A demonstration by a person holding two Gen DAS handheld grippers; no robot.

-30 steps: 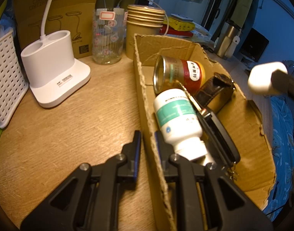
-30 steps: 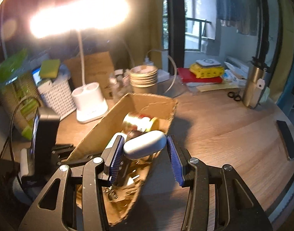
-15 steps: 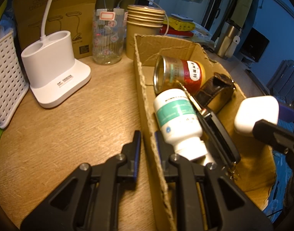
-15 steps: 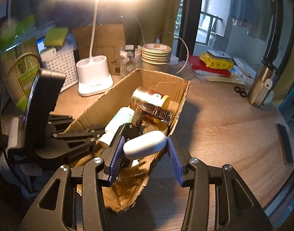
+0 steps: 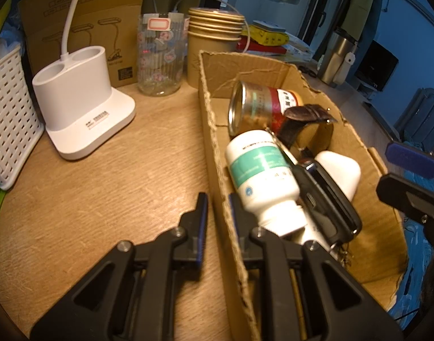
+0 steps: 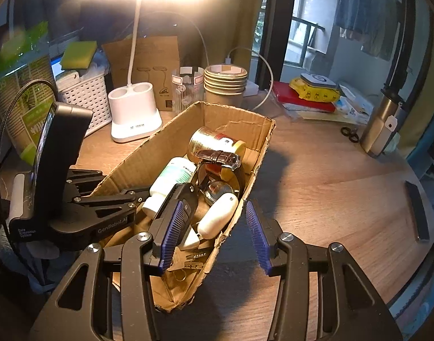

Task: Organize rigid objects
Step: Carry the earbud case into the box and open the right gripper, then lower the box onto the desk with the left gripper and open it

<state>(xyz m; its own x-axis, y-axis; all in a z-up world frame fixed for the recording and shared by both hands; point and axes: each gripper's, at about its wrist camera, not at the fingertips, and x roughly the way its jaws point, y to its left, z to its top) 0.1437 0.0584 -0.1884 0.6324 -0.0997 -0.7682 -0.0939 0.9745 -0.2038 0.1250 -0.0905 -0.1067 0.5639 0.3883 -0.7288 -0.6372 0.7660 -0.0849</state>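
A long cardboard box (image 5: pixel 274 71) (image 6: pixel 148 153) lies on the wooden table. Inside it are a tin can (image 5: pixel 256 108), a white pill bottle (image 5: pixel 259 170), a brown watch (image 5: pixel 302 119), a black car key (image 5: pixel 325 204) and a white oval case (image 5: pixel 339 173) (image 6: pixel 218 216). My left gripper (image 5: pixel 218 213) (image 6: pixel 136 198) is shut on the box's left wall. My right gripper (image 6: pixel 214 236) (image 5: pixel 384 167) hovers open over the box's near right corner. The box's right wall runs between its blue pads, and the white case lies loose below them.
A white lamp base (image 5: pixel 80 102), a white basket (image 5: pixel 6 119), a glass jar (image 5: pixel 160 56) and stacked paper cups (image 5: pixel 214 42) stand behind and left of the box. To the right are a steel flask (image 6: pixel 382 125), scissors (image 6: pixel 349 133) and a black bar (image 6: pixel 419 210).
The white case was clamped in my right gripper; now it lies inside the box beside the key. My right gripper came in over the box. The left gripper stayed put.
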